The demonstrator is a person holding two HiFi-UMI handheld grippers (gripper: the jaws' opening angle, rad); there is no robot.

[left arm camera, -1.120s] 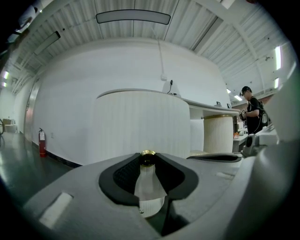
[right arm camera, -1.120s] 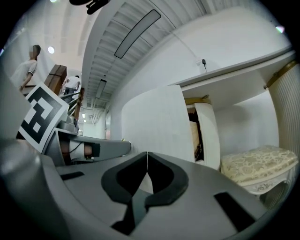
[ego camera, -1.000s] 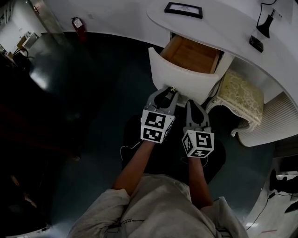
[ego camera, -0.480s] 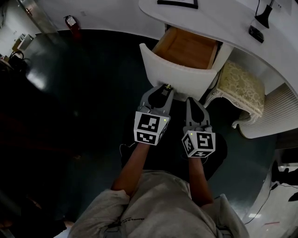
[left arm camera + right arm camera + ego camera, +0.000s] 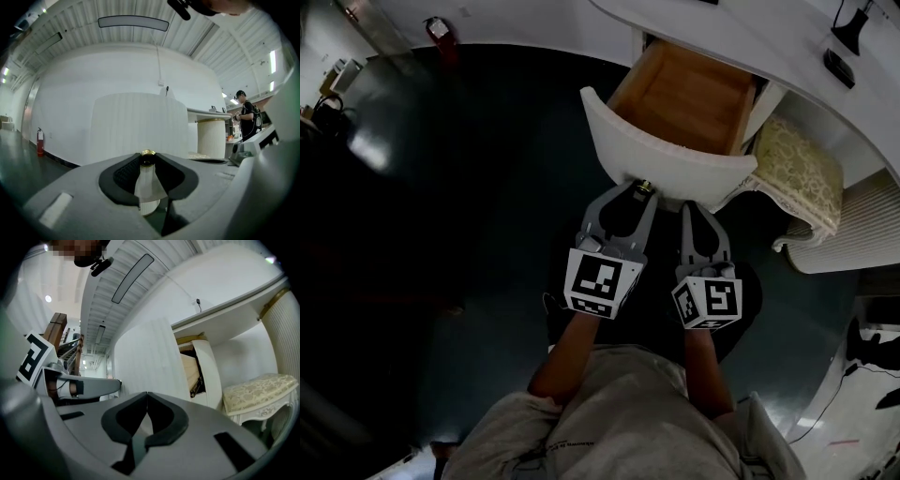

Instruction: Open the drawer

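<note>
Drawer: upper centre of the head view, pulled well out of the white desk, its wooden inside showing.
Knob: brass, at the middle of the drawer front; my only pulling point.
Left gripper: my 2 fingers are clamped on the knob, held level so the pull runs along the slide.
Right gripper: fingers together, empty, just beside the left, clear of the front.
</note>
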